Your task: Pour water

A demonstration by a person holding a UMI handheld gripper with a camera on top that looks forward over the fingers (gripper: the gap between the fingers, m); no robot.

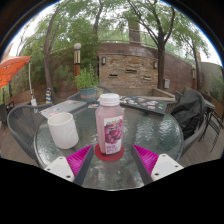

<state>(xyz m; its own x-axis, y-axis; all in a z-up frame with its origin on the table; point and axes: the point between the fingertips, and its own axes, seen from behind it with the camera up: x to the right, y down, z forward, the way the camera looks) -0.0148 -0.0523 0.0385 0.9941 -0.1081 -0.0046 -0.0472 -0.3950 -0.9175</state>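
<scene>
Bottle, white-capped and filled with pink liquid, stands upright on the glass table between the spread fingers of the gripper, a gap on either side. A white cup sits just beside it, a dark chair beyond.

Tongs level, fingers wide apart

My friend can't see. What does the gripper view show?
A bottle with a white cap and pink label stands on a round glass table, just ahead of the open gripper. A white cup sits beside it, with trees and a stone wall beyond.
</scene>
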